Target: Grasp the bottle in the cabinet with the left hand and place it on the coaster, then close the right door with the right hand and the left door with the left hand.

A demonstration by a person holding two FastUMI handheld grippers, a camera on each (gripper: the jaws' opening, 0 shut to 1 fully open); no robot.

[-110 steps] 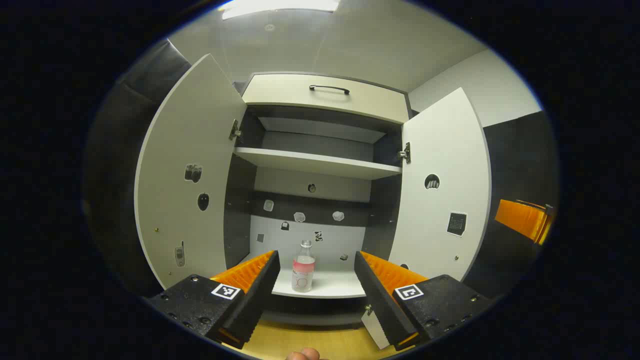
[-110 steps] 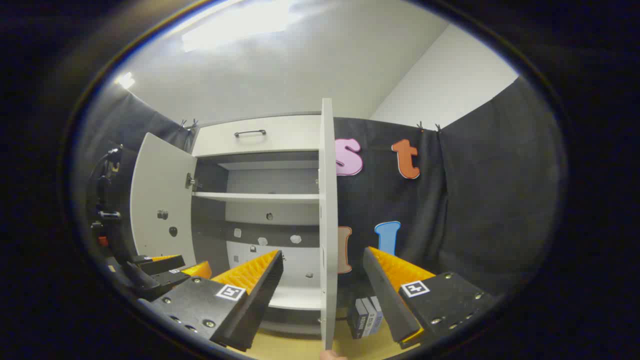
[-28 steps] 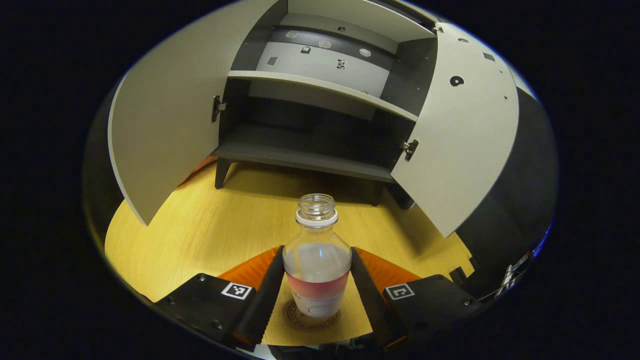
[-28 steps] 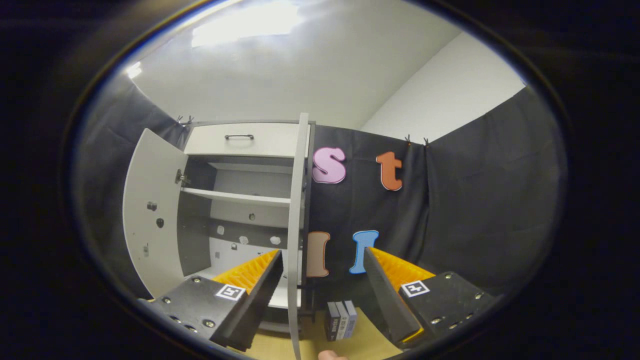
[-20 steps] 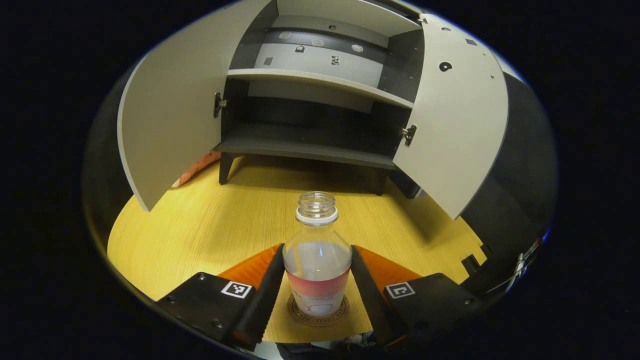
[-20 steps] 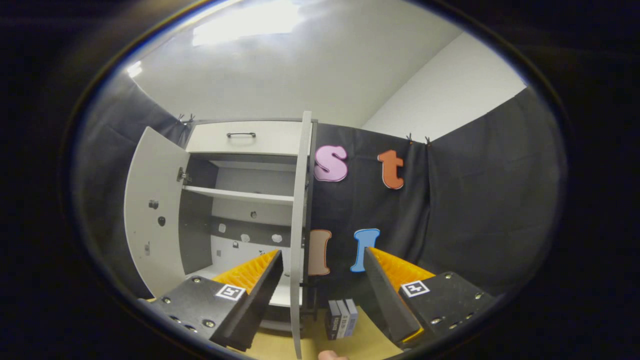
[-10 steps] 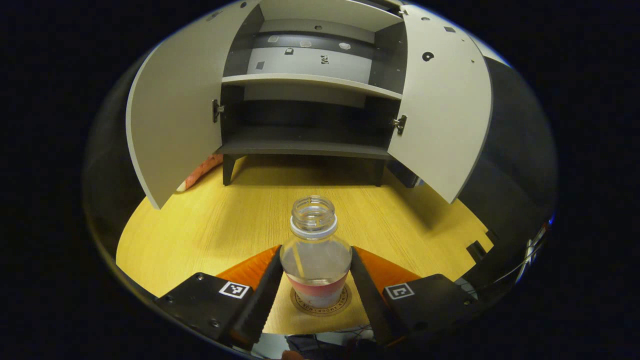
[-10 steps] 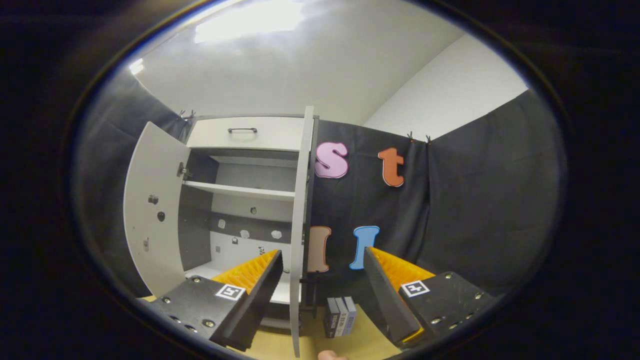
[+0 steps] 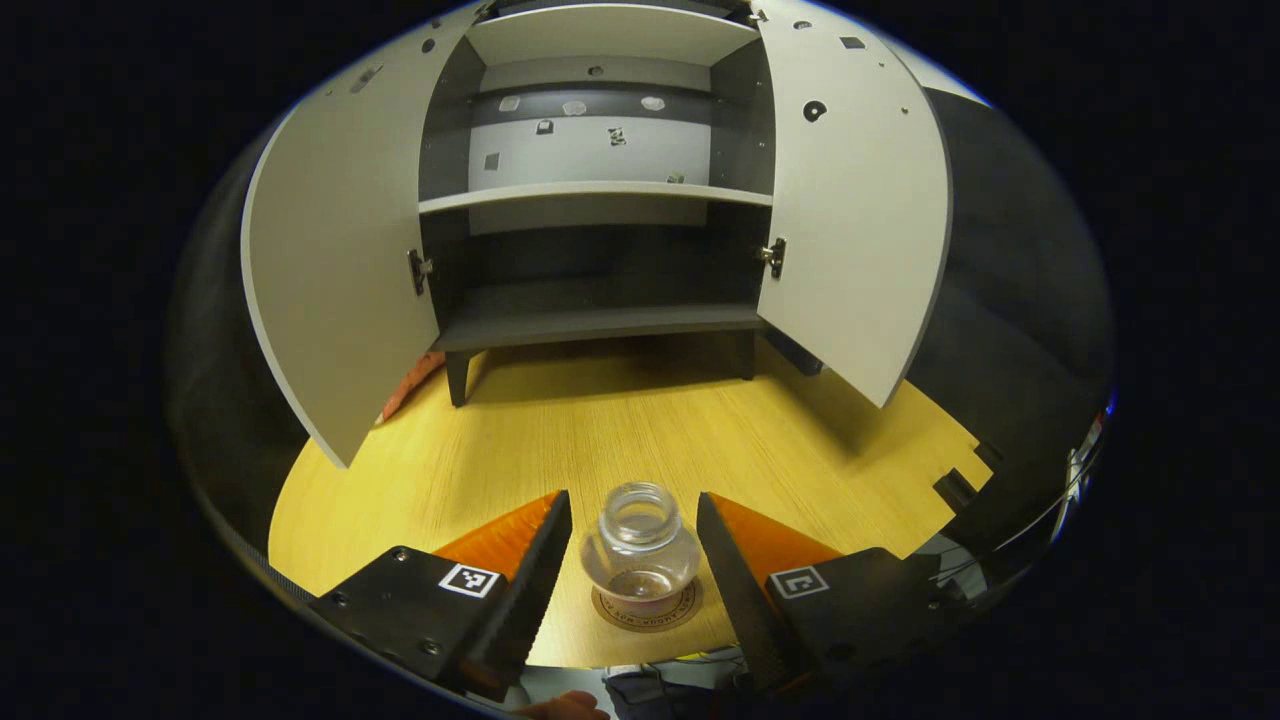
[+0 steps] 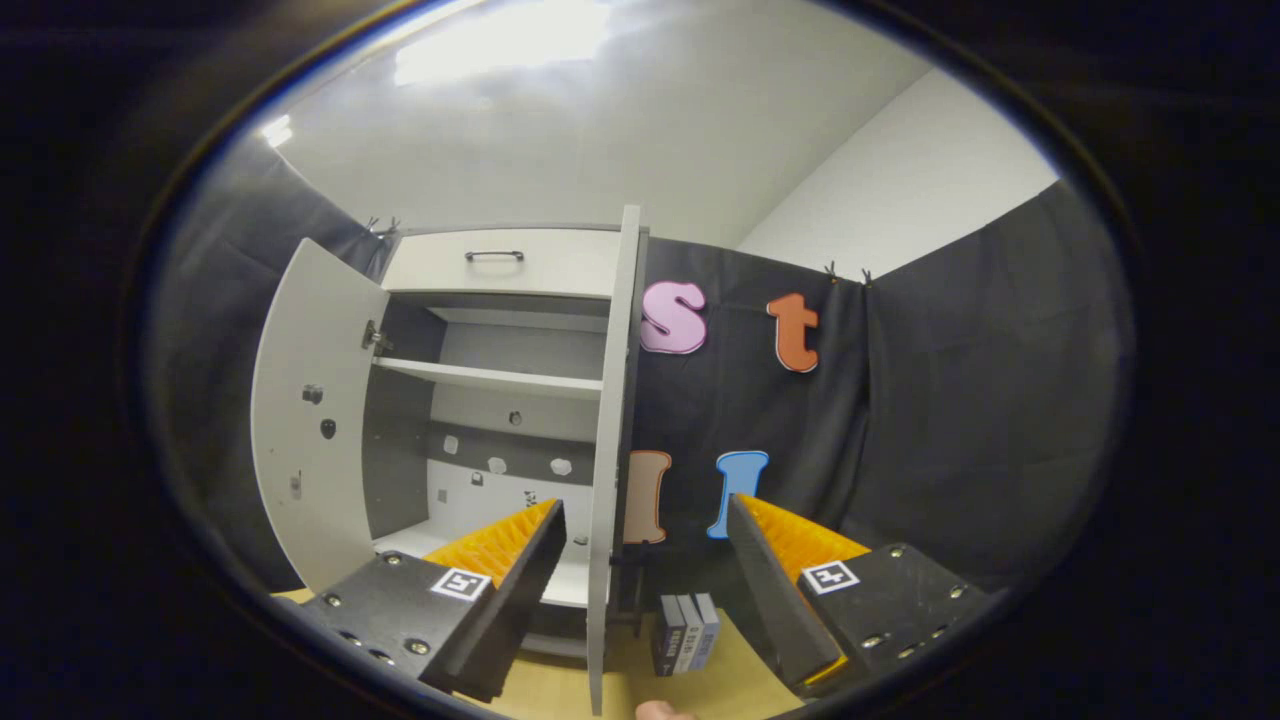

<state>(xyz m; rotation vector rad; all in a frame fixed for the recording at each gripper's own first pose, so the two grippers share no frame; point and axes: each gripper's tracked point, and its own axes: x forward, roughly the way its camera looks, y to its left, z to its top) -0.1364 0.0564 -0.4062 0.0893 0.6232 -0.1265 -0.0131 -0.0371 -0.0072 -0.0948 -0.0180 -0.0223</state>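
**Bottle on the coaster, both doors open**

Your left gripper (image 9: 632, 530) sits low over the yellow table (image 9: 620, 420). Its two fingers (image 9: 525, 590) are spread apart, one on each side of the bottle (image 9: 640, 550). There is a small gap between each finger and the glass, so the jaws are let go and hold nothing.

The bottle stands upright on the round coaster (image 9: 645, 612). You look down into its open mouth, since it has no cap on. A bit of reddish colour shows low inside it. The coaster lies near the front edge of the table, well apart from the cabinet (image 9: 595, 190).

In the left gripper view the cabinet stands at the back of the table on short dark legs. Its left door (image 9: 335, 260) and right door (image 9: 850, 220) both swing wide open. You can see a white shelf (image 9: 595, 192) across the middle and a dark shelf lower down.

Your right gripper (image 10: 645, 560) is held up high and looks at the cabinet from the side. Its fingers (image 10: 510, 570) are wide apart and grip nothing. The right door (image 10: 610, 450) shows edge-on between them, farther off, and neither finger touches it. The left door (image 10: 305, 420) stands open on the far side. A drawer with a dark handle (image 10: 494, 256) sits at the top of the cabinet. A few small boxes (image 10: 685, 632) stand on the table just beside the right door.
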